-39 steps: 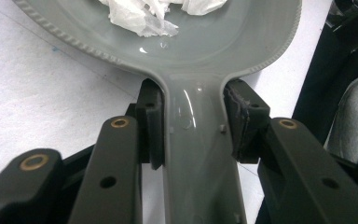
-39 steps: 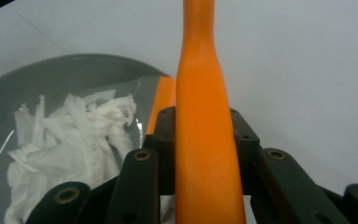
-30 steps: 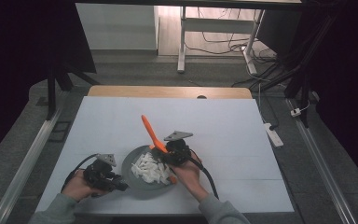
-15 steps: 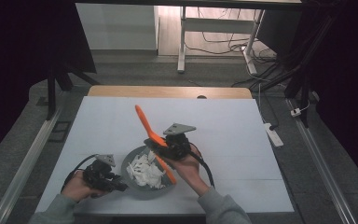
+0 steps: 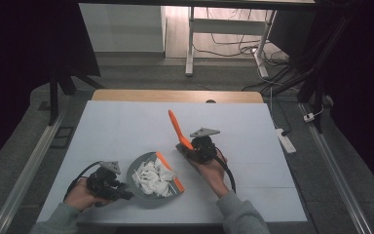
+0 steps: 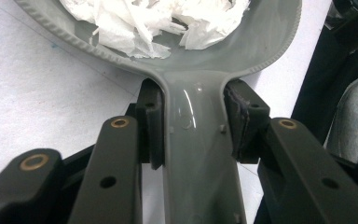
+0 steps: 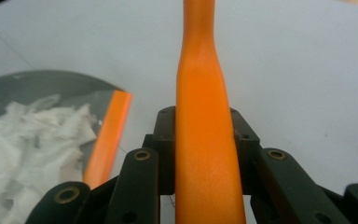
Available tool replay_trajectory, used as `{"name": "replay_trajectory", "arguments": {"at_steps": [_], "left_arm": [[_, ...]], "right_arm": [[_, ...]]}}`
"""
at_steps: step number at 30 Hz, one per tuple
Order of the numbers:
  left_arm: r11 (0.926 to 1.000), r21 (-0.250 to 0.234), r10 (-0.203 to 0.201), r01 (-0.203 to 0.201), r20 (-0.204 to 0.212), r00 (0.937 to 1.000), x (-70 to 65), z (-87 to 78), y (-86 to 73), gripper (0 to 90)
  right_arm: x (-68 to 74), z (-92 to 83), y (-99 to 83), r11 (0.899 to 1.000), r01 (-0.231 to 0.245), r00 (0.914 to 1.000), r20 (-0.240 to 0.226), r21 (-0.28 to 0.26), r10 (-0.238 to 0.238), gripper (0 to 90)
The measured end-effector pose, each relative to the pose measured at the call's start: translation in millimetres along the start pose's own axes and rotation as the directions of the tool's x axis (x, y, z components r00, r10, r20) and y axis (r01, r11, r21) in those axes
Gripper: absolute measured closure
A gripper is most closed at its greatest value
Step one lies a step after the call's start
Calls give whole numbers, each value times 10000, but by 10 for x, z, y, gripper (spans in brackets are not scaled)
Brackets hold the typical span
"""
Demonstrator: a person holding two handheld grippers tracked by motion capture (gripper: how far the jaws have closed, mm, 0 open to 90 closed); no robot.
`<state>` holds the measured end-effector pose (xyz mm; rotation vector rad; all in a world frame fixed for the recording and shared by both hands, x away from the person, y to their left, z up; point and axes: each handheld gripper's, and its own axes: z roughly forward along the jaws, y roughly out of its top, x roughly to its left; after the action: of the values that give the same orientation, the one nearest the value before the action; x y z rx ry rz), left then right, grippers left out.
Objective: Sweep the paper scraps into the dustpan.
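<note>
Dustpan, grey with an orange strip along its flat front edge, lies on the white table near the person's edge, and every place below is told from it. White crumpled paper is heaped inside it. Its handle points toward the person's left hand, where the left gripper is clamped on it: in the left gripper view both black pads press against the two sides of the grey handle just behind the pan's rim.

Beside the dustpan's orange edge, on the side away from the left hand and a little farther from the person, the right gripper is clenched on an orange handle. In the right gripper view that handle runs straight up between the jaws, pinched on both sides. In the high view it rises slanting above the table beyond the dustpan; what sits at its lower end is hidden by the gripper and hand, possibly a brush head. The dustpan's orange strip lies close beside the jaws.
</note>
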<state>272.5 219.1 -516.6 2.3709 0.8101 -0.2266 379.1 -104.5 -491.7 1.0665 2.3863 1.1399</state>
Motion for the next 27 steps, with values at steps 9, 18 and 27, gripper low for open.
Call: {"name": "replay_trajectory", "arguments": {"at_steps": [9, 18, 27], "left_arm": [[10000, -3, -6, 6, -20, 10000, -3, 6, 4, 617], [10000, -14, -19, 19, -42, 10000, -6, 11, 4, 617], [10000, -58, -9, 9, -31, 10000, -3, 14, 2, 616]], "right_arm": [[138, 139, -14, 9994, 26, 9994, -359, 348, -14, 697], [644, 193, 1, 9961, 859, 9931, -818, 185, -841, 697], [982, 160, 32, 9938, 1088, 9719, -2075, -222, -1111, 696]]}}
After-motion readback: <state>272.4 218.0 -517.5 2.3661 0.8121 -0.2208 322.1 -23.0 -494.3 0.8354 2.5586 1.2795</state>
